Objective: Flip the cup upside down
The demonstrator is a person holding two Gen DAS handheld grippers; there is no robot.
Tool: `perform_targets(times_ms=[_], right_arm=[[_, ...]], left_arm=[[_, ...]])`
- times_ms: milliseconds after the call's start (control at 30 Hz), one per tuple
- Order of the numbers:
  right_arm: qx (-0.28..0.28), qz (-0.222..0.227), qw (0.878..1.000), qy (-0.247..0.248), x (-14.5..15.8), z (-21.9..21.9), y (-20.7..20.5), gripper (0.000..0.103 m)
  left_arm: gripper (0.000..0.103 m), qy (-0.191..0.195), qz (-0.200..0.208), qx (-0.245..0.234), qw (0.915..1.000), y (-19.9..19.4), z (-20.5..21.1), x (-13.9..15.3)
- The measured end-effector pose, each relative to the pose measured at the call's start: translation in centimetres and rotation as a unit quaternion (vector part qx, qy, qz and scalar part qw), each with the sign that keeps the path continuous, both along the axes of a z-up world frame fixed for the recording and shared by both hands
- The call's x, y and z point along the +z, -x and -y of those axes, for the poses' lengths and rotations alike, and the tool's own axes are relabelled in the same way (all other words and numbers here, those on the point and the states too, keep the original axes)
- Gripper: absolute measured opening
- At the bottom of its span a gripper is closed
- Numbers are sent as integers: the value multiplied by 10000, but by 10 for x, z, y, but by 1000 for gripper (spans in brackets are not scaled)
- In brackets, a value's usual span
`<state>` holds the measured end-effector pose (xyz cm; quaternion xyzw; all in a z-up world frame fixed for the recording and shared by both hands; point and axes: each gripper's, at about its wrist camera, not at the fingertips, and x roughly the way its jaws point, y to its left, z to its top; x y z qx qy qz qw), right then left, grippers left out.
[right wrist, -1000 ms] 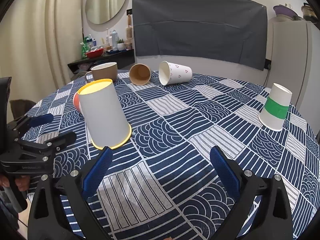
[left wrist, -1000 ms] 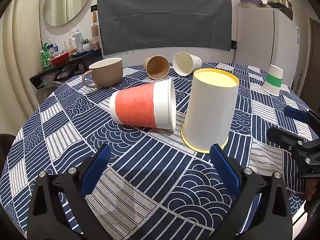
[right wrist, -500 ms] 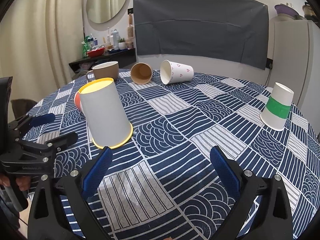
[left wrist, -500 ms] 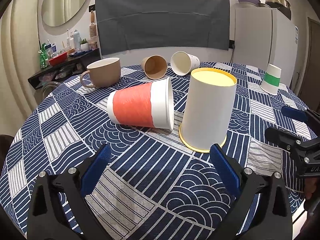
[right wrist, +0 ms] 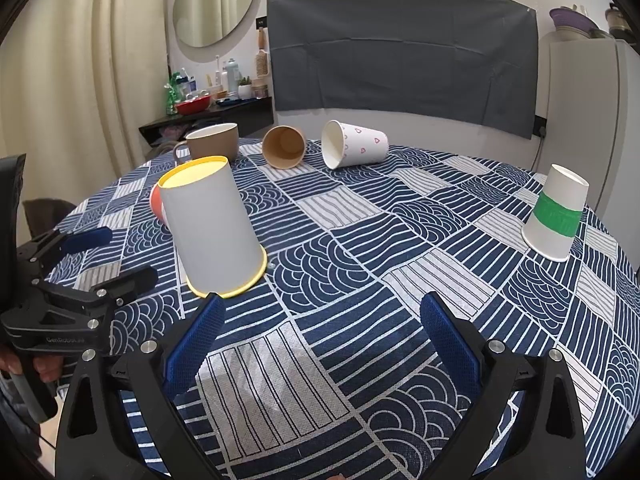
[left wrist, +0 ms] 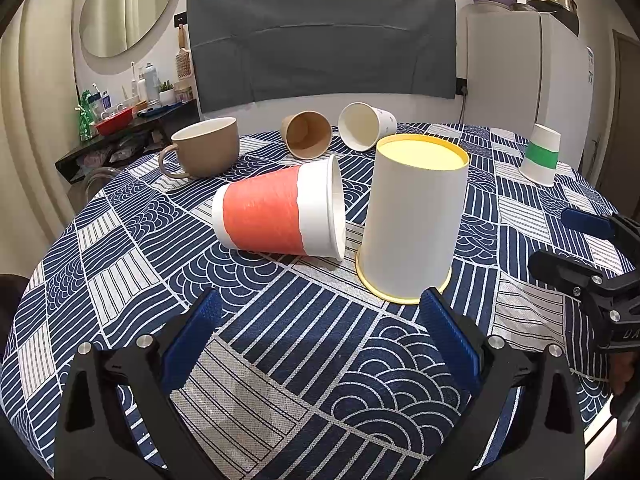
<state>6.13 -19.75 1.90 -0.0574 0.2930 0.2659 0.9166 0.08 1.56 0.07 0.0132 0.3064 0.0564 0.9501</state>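
Note:
A white cup with a yellow rim stands upside down on the patterned tablecloth, also in the right wrist view. A white cup with an orange band lies on its side just left of it, mouth toward it; in the right wrist view only a sliver shows behind the yellow-rimmed cup. My left gripper is open and empty, a little in front of both cups. My right gripper is open and empty, to the right of the yellow-rimmed cup.
A brown mug stands upright at the back left. A brown paper cup and a white cup with pink hearts lie on their sides at the back. A green-banded cup stands upside down at the right. The round table's edge is near.
Both grippers have drifted very slightly toward the cups. No cup has moved and both grippers stay open.

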Motion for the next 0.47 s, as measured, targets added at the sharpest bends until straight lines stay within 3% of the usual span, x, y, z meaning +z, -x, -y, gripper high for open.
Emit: perform_targets(times_ms=[467], right_arm=[[1, -6, 10000, 2, 0, 0, -1, 94]], left_arm=[[97, -49, -22, 51, 10000, 0, 1, 0]])
